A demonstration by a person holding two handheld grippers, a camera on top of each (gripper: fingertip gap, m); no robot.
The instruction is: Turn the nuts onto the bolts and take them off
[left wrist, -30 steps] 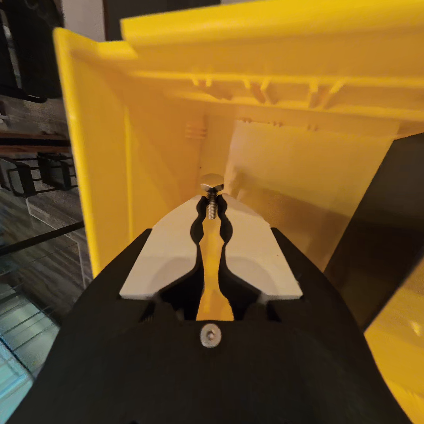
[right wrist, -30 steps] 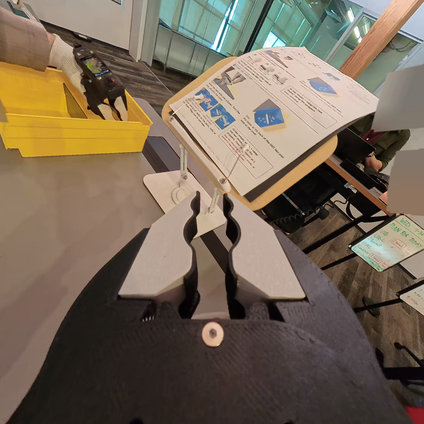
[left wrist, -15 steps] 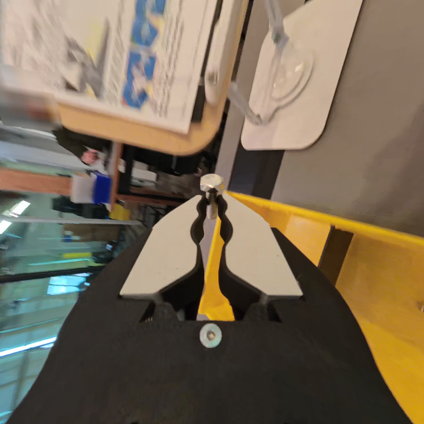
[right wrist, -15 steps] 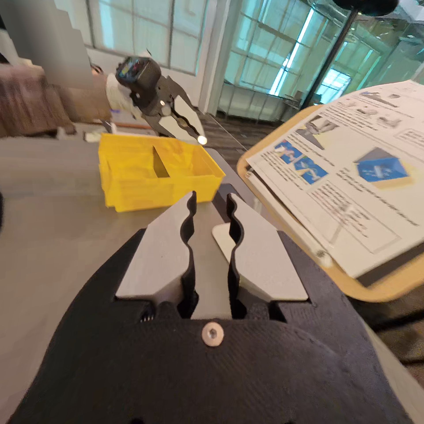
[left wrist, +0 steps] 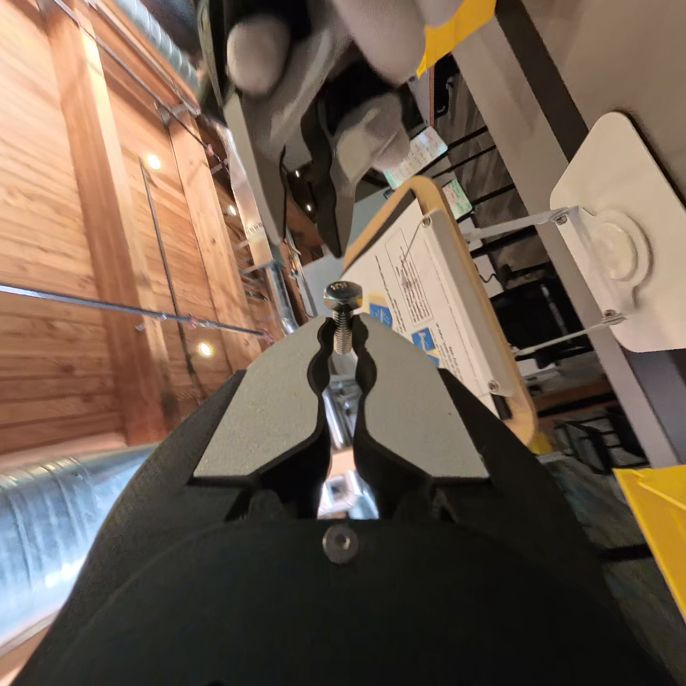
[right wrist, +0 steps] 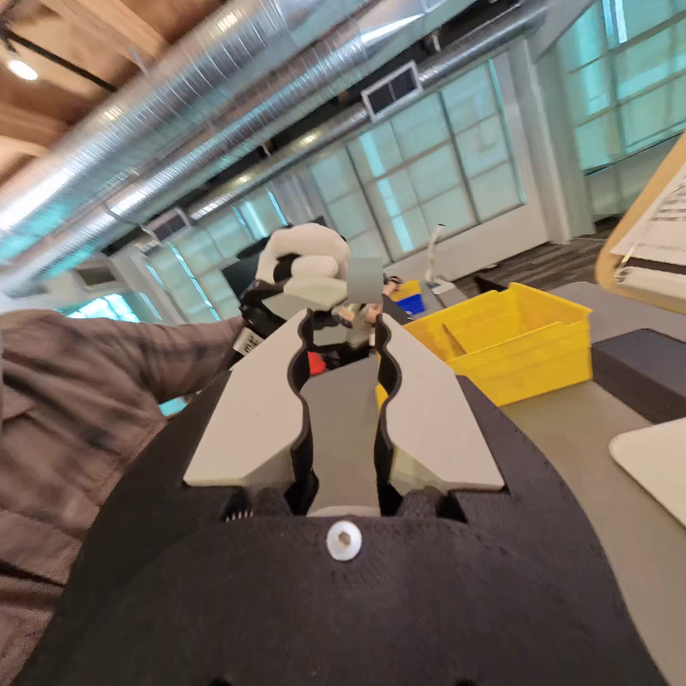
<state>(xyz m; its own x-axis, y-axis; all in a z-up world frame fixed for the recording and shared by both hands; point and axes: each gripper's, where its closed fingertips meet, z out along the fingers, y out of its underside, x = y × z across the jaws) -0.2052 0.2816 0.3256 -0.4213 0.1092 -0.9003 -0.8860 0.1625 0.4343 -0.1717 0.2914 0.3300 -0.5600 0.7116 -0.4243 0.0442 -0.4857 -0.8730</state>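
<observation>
In the left wrist view my left gripper (left wrist: 342, 323) is shut on a silver hex bolt (left wrist: 342, 297). Its pads press on the threaded shank, and the head sticks out past the fingertips. My right gripper (left wrist: 305, 241) hangs just beyond the bolt head, held by a white-gloved hand (left wrist: 371, 144), with its fingers apart. In the right wrist view my right gripper (right wrist: 342, 321) is open and empty. It points at the left gripper's grey finger (right wrist: 308, 293) and the gloved hand (right wrist: 304, 248) that holds it. No nut shows in either view.
A yellow divided bin (right wrist: 519, 356) stands on the grey table (right wrist: 557, 464), with a black block (right wrist: 646, 363) to its right. A wooden document stand with printed sheets (left wrist: 445, 297) rises from a white base (left wrist: 623, 230). A person's sleeve (right wrist: 74, 389) fills the left side.
My left gripper lifted the bolt out of the yellow bin and swung up to face the right gripper. My right gripper turned towards it, and its jaws opened wider.
</observation>
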